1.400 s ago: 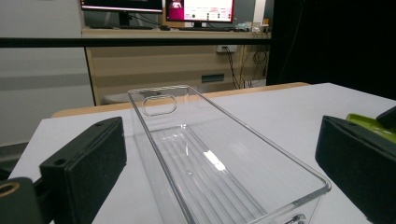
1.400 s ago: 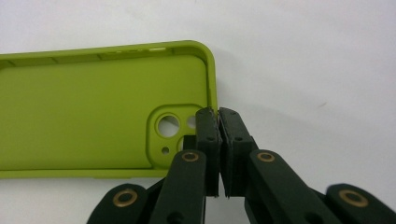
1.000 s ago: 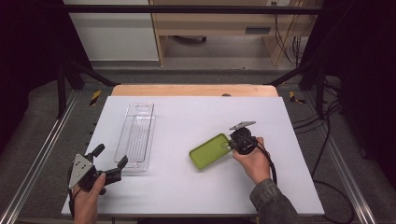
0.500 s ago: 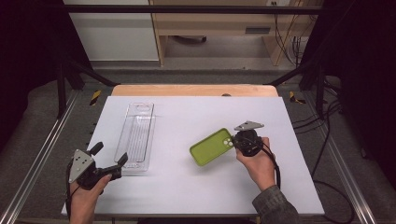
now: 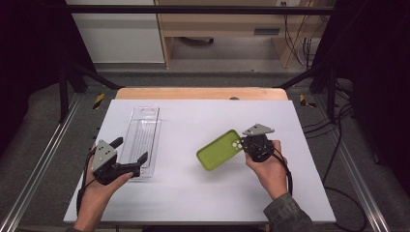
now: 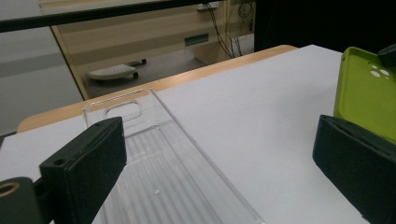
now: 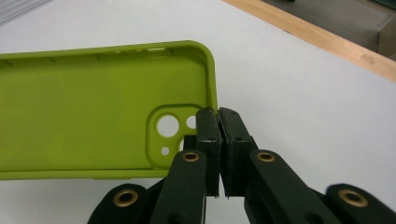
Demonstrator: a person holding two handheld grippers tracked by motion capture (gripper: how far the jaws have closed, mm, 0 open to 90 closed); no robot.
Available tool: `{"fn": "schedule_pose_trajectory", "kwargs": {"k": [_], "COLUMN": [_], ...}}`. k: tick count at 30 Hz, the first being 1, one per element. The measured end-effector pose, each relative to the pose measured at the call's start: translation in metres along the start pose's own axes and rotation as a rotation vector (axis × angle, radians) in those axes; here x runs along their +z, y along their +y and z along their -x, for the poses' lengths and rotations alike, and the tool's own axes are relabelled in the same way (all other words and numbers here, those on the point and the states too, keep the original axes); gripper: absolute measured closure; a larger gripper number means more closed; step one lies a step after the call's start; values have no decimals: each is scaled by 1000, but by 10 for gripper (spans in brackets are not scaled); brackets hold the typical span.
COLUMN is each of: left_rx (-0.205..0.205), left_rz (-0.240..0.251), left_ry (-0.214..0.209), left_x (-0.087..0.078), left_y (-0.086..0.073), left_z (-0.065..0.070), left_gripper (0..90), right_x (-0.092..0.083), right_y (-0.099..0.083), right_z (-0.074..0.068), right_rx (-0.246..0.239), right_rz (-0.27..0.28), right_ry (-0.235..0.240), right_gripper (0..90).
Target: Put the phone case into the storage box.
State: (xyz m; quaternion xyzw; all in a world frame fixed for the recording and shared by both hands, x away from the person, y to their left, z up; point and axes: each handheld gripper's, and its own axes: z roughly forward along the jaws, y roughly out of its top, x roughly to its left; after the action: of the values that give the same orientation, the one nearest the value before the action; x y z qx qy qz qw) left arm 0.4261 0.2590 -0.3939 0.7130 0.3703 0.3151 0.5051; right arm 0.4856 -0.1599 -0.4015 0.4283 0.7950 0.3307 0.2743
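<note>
A lime-green phone case (image 5: 218, 150) is held over the middle of the white table sheet (image 5: 193, 198), open side up. My right gripper (image 5: 245, 145) is shut on the case's rim at the camera-hole end; in the right gripper view the jaws (image 7: 218, 116) pinch the wall of the case (image 7: 84, 116). At the left, my left gripper (image 5: 130, 150) hangs open over the near end of a clear plastic tray (image 5: 142, 130). The left gripper view shows its wide-apart jaws (image 6: 219, 140) with nothing between them, the clear tray (image 6: 154, 168) below and the green case (image 6: 364, 93) farther off.
A wooden table edge (image 5: 198, 93) runs along the back of the white sheet. Metal rails (image 5: 43, 159) flank the table on both sides. A cable (image 5: 285, 169) trails from the right gripper along the person's wrist.
The left hand has risen and moved toward the clear tray's near end, its jaws still open. The right gripper has lifted the green case a little.
</note>
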Motion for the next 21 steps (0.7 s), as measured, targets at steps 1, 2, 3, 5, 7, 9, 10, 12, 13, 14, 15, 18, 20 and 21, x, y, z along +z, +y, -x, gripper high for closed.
{"fn": "schedule_pose_trajectory", "kwargs": {"k": [1, 2, 3, 5, 7, 9, 10, 12, 13, 14, 15, 18, 20, 21], "left_rx": [5, 15, 38, 57, 53, 61, 60, 68, 68, 71, 76, 82, 85, 89], "left_rz": [-4, -8, -15, -32, -37, -46, -45, -47, -47, -48, -52, -56, -58, -59], "left_ry": [-5, -10, -19, -22, -36, -39, -43, -47, -50, -53, -57, -67, -70, -72], "left_x": [2, 4, 6, 8, 9, 11, 11, 12, 12, 12, 13, 14, 14, 14], "left_y": [3, 5, 7, 8, 8, 10, 11, 13, 14, 15, 16, 20, 22, 24], "left_z": [1, 3, 5, 7, 9, 10, 11, 12, 13, 14, 14, 17, 18, 19], "left_gripper": [25, 25, 24, 25, 24, 25, 24, 24, 25, 24, 25, 28, 27, 27], "right_x": [-1, -2, -3, -5, -7, -9, -10, -12, -13, -14, -15, -19, -21, -22], "right_y": [1, 2, 2, 3, 3, 4, 4, 4, 4, 4, 4, 3, 4, 4], "right_z": [-1, -2, -3, -5, -7, -7, -7, -6, -6, -5, -4, -4, -5, -6], "right_rx": [-1, -4, -7, -13, -19, -16, -19, -17, -14, -13, -13, -12, -13, -15], "right_rz": [2, 4, 5, 9, 13, 17, 20, 26, 29, 33, 38, 52, 63, 68], "right_ry": [0, -1, -4, -4, -7, -11, -17, -20, -23, -26, -28, -33, -35, -38], "right_gripper": [876, 876, 876, 876, 877, 876, 877, 877, 877, 876, 877, 877, 877, 877]}}
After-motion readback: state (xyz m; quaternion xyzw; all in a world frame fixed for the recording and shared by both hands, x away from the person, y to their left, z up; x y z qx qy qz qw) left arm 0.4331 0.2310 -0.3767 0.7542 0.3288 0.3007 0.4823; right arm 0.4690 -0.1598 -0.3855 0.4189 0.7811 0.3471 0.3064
